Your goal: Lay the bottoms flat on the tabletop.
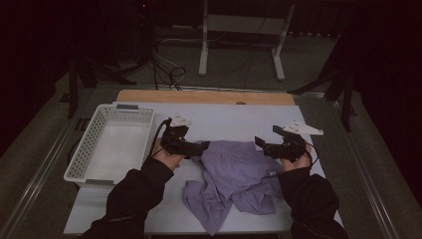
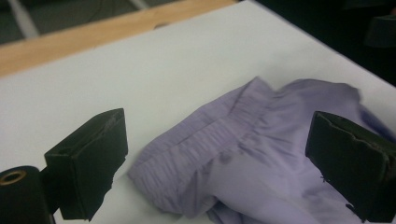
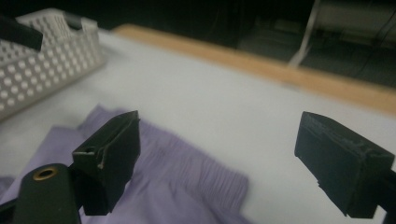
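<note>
A crumpled lavender garment (image 1: 234, 174) with an elastic waistband lies on the white table top (image 1: 224, 122). My left gripper (image 1: 201, 147) hovers just above its left edge, jaws pointing right. In the left gripper view the left gripper (image 2: 219, 135) stands open, with the waistband of the garment (image 2: 261, 140) below the gap and no pad touching it. My right gripper (image 1: 260, 142) hovers over the garment's right side, jaws pointing left. In the right gripper view the right gripper (image 3: 219, 135) is open too, above a corner of the garment (image 3: 187, 182).
A white perforated basket (image 1: 107, 112) stands on the table's left side, also seen as the basket (image 3: 51, 51) at the upper left. A wooden strip (image 1: 204, 96) runs along the far table edge. Beyond it are cables and a white stand on the floor.
</note>
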{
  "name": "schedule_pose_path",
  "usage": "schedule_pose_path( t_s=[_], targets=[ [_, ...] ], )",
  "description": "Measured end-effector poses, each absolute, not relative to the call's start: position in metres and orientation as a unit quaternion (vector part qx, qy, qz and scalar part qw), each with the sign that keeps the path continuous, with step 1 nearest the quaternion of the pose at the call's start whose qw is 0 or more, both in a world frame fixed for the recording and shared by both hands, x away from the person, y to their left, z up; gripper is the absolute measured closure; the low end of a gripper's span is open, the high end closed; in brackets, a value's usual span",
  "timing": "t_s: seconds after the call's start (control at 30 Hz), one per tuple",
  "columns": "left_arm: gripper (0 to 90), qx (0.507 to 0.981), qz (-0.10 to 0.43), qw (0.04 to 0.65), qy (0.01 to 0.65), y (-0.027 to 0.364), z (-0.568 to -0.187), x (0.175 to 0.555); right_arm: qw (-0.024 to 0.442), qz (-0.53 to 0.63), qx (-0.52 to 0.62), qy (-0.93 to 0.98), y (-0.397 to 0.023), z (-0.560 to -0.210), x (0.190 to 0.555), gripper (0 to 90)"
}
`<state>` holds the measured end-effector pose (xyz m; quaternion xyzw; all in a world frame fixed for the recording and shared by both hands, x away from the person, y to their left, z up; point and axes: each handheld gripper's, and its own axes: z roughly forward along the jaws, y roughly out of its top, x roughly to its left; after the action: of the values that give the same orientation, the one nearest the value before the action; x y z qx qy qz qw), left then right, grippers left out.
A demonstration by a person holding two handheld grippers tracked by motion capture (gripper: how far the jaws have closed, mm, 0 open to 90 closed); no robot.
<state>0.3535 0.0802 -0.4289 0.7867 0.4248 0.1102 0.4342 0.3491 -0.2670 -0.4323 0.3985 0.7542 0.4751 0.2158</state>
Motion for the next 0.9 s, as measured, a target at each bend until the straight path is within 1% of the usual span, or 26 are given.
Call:
schedule_pose_path(
  t_s=[0.07, 0.17, 0.23, 0.37, 0.43, 0.47, 0.5, 0.53, 0.57, 0.6, 0.67, 0.73, 0.87, 0.9],
  targets=[
    [7.6, 0.786, 0.111, 0.421, 0.439, 0.077, -0.435, 0.36, 0.199, 0.469, 0.406, 0.758, -0.265, -0.434, 0.354, 14.1],
    [10.1, 0.785, 0.109, 0.4, 0.459, 0.074, -0.447, 0.369, 0.2, 0.453, 0.416, 0.763, -0.26, -0.439, 0.36, 12.7],
    [14.5, 0.784, 0.101, 0.398, 0.466, 0.073, -0.456, 0.373, 0.192, 0.435, 0.428, 0.768, -0.256, -0.444, 0.365, 8.6],
    [16.5, 0.786, 0.104, 0.372, 0.483, 0.07, -0.473, 0.381, 0.168, 0.417, 0.441, 0.777, -0.252, -0.456, 0.375, 9.0],
    [20.4, 0.784, 0.099, 0.368, 0.489, 0.071, -0.48, 0.384, 0.154, 0.412, 0.452, 0.776, -0.253, -0.461, 0.379, 19.3],
    [23.0, 0.784, 0.101, 0.365, 0.492, 0.072, -0.484, 0.385, 0.148, 0.405, 0.461, 0.775, -0.254, -0.464, 0.382, 21.5],
    [24.4, 0.784, 0.109, 0.36, 0.494, 0.072, -0.487, 0.386, 0.142, 0.398, 0.467, 0.776, -0.255, -0.467, 0.384, 25.2],
    [25.8, 0.786, 0.11, 0.355, 0.494, 0.073, -0.49, 0.387, 0.138, 0.391, 0.472, 0.778, -0.256, -0.47, 0.387, 31.2],
    [28.7, 0.787, 0.107, 0.352, 0.496, 0.075, -0.493, 0.388, 0.133, 0.384, 0.479, 0.778, -0.257, -0.473, 0.39, 33.7],
    [29.7, 0.787, 0.106, 0.347, 0.499, 0.076, -0.496, 0.389, 0.128, 0.375, 0.483, 0.781, -0.258, -0.477, 0.393, 34.2],
    [35.2, 0.79, 0.1, 0.338, 0.502, 0.078, -0.504, 0.391, 0.119, 0.362, 0.492, 0.783, -0.259, -0.484, 0.4, 38.4],
    [37.5, 0.789, 0.099, 0.33, 0.51, 0.079, -0.51, 0.393, 0.109, 0.349, 0.502, 0.784, -0.259, -0.491, 0.407, 39.2],
    [39.3, 0.788, 0.086, 0.334, 0.51, 0.082, -0.518, 0.396, 0.085, 0.324, 0.511, 0.792, -0.255, -0.506, 0.417, 40.3],
    [41.5, 0.788, 0.084, 0.335, 0.51, 0.082, -0.519, 0.396, 0.082, 0.319, 0.513, 0.793, -0.255, -0.51, 0.418, 40.1]
  ],
)
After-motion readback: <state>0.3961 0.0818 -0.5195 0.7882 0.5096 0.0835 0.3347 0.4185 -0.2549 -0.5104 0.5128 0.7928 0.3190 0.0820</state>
